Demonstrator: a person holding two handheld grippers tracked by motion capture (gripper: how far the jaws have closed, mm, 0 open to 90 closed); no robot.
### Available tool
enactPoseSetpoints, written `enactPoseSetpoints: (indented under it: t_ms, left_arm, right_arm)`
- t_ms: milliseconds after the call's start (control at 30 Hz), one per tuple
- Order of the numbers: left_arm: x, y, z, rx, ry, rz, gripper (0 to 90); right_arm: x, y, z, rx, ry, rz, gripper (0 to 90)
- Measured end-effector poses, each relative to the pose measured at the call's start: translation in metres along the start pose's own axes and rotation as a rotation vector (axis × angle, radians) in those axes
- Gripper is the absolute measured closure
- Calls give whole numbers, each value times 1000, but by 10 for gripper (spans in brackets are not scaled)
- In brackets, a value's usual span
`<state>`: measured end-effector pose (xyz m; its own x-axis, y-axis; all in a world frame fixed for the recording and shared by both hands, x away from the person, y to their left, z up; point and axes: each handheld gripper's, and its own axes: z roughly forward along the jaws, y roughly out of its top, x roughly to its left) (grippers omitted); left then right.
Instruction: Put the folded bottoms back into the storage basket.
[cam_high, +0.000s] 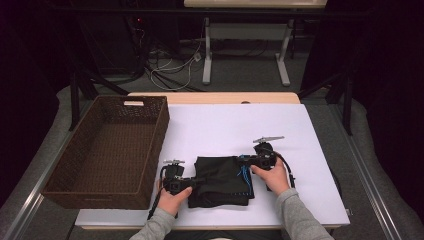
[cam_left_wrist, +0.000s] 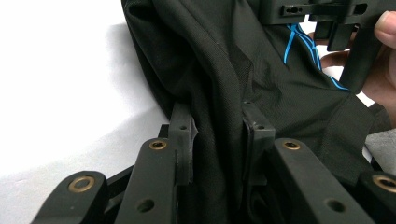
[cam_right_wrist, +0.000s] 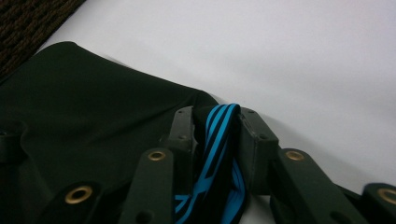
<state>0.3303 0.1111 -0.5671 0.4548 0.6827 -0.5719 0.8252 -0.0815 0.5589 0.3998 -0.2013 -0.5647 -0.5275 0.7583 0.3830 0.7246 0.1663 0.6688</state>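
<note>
High view: the left gripper (cam_high: 192, 184) and right gripper (cam_high: 246, 161) are each pinching the black cloth (cam_high: 220, 180) (blue-striped edge), probably for folding beside the basket (cam_high: 155, 145).

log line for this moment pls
left gripper: shut on folded black garment with blue stripes | right gripper: shut on garment's striped edge | brown wicker basket: left

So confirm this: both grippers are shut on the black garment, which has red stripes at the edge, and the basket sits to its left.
Wrong in one respect: the stripes are blue, not red, as the right gripper view shows. Otherwise it stands: the left gripper and right gripper are both shut on the black garment, with the basket to its left.
</note>
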Motion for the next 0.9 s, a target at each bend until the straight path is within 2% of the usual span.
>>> enactPoseSetpoints:
  t_ms: [133, 300, 400, 433, 633, 733, 900]
  left_arm:
    - [0, 0, 0, -3, -1, -6, 706]
    - [-1, 0, 0, -3, 4, 0, 709]
    - [-1, 0, -1, -2, 7, 5, 713]
    - [-2, 0, -1, -5, 0, -6, 720]
    - [-2, 0, -5, 3, -1, 8, 737]
    - [-4, 0, -5, -13, -2, 4, 745]
    - [-9, 1, -8, -18, -1, 21, 751]
  right_arm:
    - [1, 0, 0, 4, 7, 28, 747]
    - [-1, 2, -3, -3, 47, 76, 795]
    - [-1, 2, -5, -6, 61, 79, 798]
    - [0, 3, -7, -11, 74, 93, 800]
    - [5, 5, -15, -42, 83, 76, 801]
    - [11, 7, -22, -73, 85, 59, 802]
    - [17, 9, -28, -108, 88, 31, 803]
